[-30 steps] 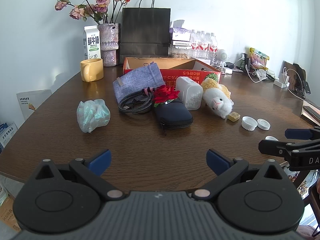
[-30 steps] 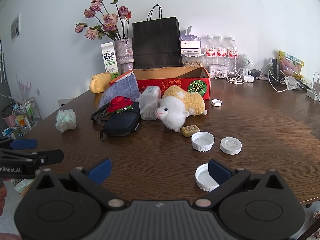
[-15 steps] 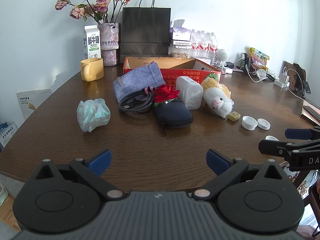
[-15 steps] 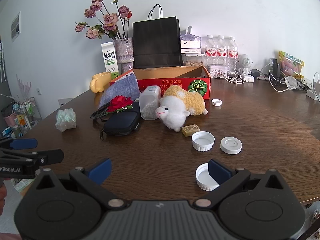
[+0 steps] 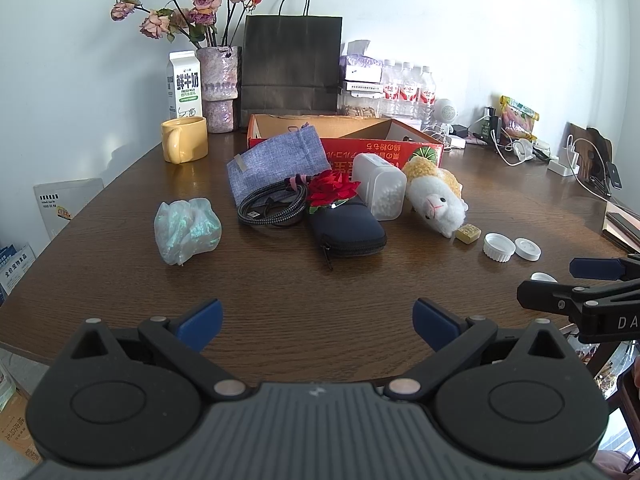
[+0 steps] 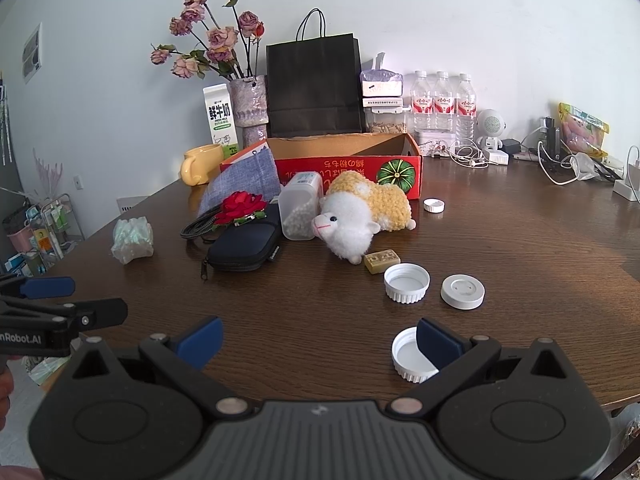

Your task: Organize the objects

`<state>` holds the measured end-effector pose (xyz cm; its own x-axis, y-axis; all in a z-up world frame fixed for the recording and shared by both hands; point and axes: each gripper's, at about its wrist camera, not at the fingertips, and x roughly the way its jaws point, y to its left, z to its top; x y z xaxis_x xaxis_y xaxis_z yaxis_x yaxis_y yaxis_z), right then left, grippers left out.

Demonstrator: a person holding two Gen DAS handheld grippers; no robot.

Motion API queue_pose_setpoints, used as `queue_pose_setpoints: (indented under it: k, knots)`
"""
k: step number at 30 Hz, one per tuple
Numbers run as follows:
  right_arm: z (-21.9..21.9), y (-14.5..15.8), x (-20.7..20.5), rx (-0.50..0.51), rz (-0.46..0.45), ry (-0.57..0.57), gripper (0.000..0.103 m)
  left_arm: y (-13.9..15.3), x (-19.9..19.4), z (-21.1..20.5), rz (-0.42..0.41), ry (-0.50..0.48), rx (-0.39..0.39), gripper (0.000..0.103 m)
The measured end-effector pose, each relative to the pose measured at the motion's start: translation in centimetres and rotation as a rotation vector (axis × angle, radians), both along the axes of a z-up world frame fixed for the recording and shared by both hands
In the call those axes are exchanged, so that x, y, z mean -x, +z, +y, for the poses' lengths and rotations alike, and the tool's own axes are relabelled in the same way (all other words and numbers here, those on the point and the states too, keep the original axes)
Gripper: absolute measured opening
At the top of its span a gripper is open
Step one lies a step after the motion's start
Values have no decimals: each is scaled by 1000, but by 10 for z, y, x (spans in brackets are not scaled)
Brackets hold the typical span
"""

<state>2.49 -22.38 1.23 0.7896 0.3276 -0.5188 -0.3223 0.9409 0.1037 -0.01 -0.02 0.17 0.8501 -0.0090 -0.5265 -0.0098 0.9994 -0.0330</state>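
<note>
Both claws gape wide, empty: left claw (image 5: 316, 320), right claw (image 6: 318, 338); white cap (image 6: 412, 354) lies on tabletop (image 6: 520, 240) touching the right claw's right finger (left claw well apart); right nearer.

red box (image 5: 384, 151) open, rear | plush sheep (image 5: 436, 198) on side | black pouch (image 5: 346, 230) flat | three white caps (image 6: 406, 282) loose, near edge

Four white caps (image 6: 407, 282), three water bottles (image 6: 443, 101), one plush sheep (image 6: 360, 216), one mug (image 5: 184, 139).
</note>
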Motion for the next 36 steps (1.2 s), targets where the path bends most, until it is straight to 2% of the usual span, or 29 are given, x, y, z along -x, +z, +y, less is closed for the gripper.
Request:
queue_pose_setpoints:
  k: [18, 32, 36]
  knots:
    - [-1, -1, -1, 5, -2, -7, 103, -3, -1, 3, 4, 3, 9, 103]
    - [-25, -25, -14, 56, -39, -75, 102, -16, -9, 19, 15, 44, 39, 103]
    - [-31, -32, -17, 76, -45, -78, 99, -21, -13, 28, 19, 67, 57, 103]
